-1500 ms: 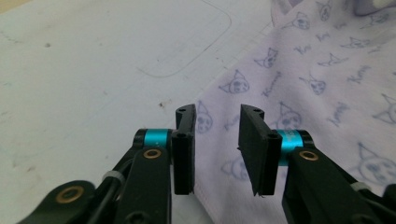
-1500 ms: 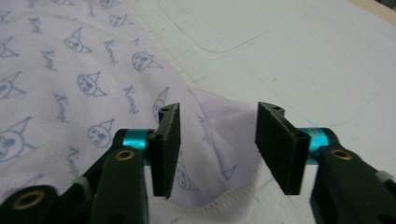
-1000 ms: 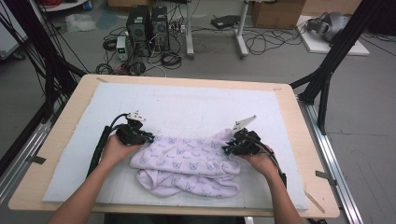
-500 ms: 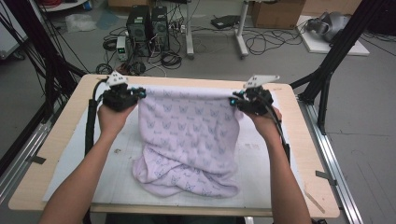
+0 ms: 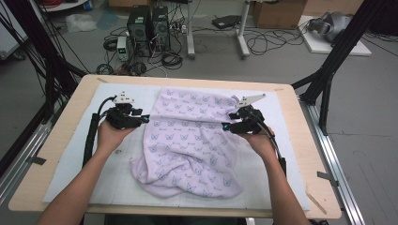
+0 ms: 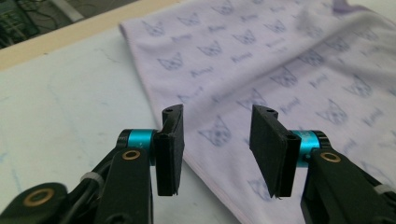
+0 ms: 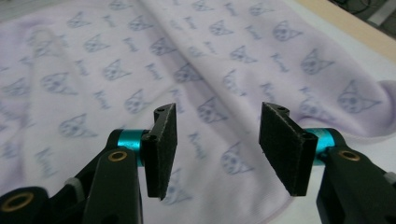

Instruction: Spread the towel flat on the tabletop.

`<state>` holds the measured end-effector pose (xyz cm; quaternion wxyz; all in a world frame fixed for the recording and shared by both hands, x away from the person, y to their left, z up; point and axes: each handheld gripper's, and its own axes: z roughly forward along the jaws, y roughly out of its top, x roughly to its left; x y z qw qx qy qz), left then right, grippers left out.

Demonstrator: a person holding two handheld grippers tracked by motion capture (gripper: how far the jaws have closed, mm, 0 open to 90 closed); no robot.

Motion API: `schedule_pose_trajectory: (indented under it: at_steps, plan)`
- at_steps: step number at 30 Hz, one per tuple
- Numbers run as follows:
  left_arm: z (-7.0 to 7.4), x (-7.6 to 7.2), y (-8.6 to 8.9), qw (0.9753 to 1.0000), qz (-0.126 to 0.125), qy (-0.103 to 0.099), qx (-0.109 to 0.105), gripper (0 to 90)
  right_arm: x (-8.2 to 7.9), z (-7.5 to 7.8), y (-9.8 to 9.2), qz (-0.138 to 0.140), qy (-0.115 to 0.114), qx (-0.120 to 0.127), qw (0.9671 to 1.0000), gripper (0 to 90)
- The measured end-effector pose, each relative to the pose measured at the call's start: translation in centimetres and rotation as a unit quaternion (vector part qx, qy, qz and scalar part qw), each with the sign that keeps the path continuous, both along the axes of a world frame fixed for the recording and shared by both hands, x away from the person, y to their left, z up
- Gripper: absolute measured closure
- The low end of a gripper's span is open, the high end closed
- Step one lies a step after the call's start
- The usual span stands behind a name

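Note:
A pale lilac cloth [image 5: 190, 136] printed with small cat faces lies spread on the white mat [image 5: 70, 159], its near end still bunched. My left gripper [image 5: 145, 118] sits at the cloth's left edge, open, with nothing between its jaws. In the left gripper view the left gripper [image 6: 217, 140] hovers over the cloth's hem [image 6: 154, 105]. My right gripper [image 5: 225, 126] is at the cloth's right edge, also open. The right gripper view shows the right gripper [image 7: 217, 140] above the printed cloth [image 7: 116, 70], holding nothing.
The mat covers a wooden table [image 5: 305, 140]. Beyond the far edge are computer towers [image 5: 148, 23], cables on the floor and black frame legs [image 5: 328, 70]. Metal rails [image 5: 335, 178] run along both sides of the table.
The cloth was lifted from a bunched heap, drawn toward the far edge and laid flat. Both grippers have since let go of it and come back toward the near side along its edges.

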<state>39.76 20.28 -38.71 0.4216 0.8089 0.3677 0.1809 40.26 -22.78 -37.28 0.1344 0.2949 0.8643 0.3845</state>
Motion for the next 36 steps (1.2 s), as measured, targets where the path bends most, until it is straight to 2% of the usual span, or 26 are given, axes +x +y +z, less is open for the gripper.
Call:
schedule_pose_trajectory:
  at_steps: [7,11,13,16,20,25,27,29,30,31,33,34,36]
  plan:
    - [-1.4,-3.5,0.1,0.9987,-0.048,0.007,-0.012,53.8,-4.1,-0.6,-0.2,0.034,-0.006,0.009,0.9994,44.1]
    - [-1.7,-5.6,-0.1,0.9963,-0.081,0.016,-0.021,51.8,-6.5,-1.4,-0.3,0.054,-0.008,0.016,0.9984,42.8]
    - [-1.8,-6.5,-0.4,0.9943,-0.103,0.024,-0.015,50.3,-7.6,-1.7,-0.3,0.061,-0.006,0.019,0.9979,42.3]
    - [-1.9,-7.7,-0.7,0.9914,-0.125,0.031,-0.024,49.0,-9.1,-2.4,-0.3,0.074,-0.006,0.025,0.9969,42.3]
    - [-2.0,-9.3,-1.2,0.9879,-0.150,0.032,-0.022,47.3,-11.0,-3.4,-0.4,0.085,-0.005,0.029,0.9959,41.6]
    - [-2.4,-11.1,-1.8,0.9815,-0.186,0.039,-0.021,45.3,-12.5,-4.5,-0.9,0.089,0.005,0.048,0.9948,40.9]
    - [-2.7,-11.5,-2.0,0.9787,-0.200,0.045,-0.018,45.1,-13.0,-4.9,-0.9,0.094,0.008,0.043,0.9946,40.8]
    - [-3.1,-11.8,-2.3,0.9763,-0.210,0.053,-0.011,45.6,-13.4,-5.2,-0.8,0.096,0.014,0.024,0.9950,41.0]
    - [-3.4,-11.8,-2.5,0.9740,-0.218,0.059,-0.008,47.8,-13.4,-5.4,-0.8,0.097,0.018,0.023,0.9949,42.3]
    - [-3.6,-11.9,-2.6,0.9724,-0.225,0.062,-0.001,54.2,-13.4,-5.6,-0.8,0.099,0.024,0.021,0.9945,46.0]
    - [-4.0,-12.0,-2.9,0.9698,-0.236,0.060,0.020,62.7,-13.4,-6.0,-0.6,0.110,0.032,0.009,0.9934,58.0]
    - [-4.2,-12.0,-2.9,0.9693,-0.239,0.054,0.023,67.5,-13.4,-6.1,-0.4,0.118,0.032,0.003,0.9925,64.3]
    - [-4.1,-12.1,-2.7,0.9703,-0.237,0.040,0.023,78.5,-13.4,-6.1,0.0,0.131,0.031,-0.009,0.9909,76.9]
